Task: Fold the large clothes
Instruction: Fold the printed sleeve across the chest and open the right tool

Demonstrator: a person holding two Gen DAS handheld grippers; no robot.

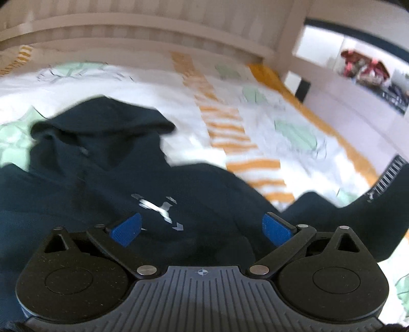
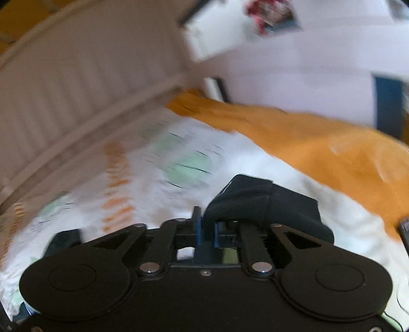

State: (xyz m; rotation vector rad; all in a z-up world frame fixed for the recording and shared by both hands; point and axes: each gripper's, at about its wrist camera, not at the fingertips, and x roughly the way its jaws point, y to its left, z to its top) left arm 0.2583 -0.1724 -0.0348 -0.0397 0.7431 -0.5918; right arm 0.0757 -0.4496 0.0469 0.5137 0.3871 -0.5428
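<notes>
Dark hoodie (image 1: pixel 102 184) lies spread on the bed (image 1: pixel 255 122), hood toward the headboard (image 1: pixel 127 23), chest logo facing up, so it's laid out for folding. Right claw (image 2: pixel 207 235) is clamped on a bunched dark fold of it (image 2: pixel 255 201), likely a sleeve end, held clear of the sheet to carry across. Left claw (image 1: pixel 202 229) has its jaws wide apart over the chest, gripping nothing. No containers; shelf (image 1: pixel 370 69) beyond holds blurred items.
</notes>
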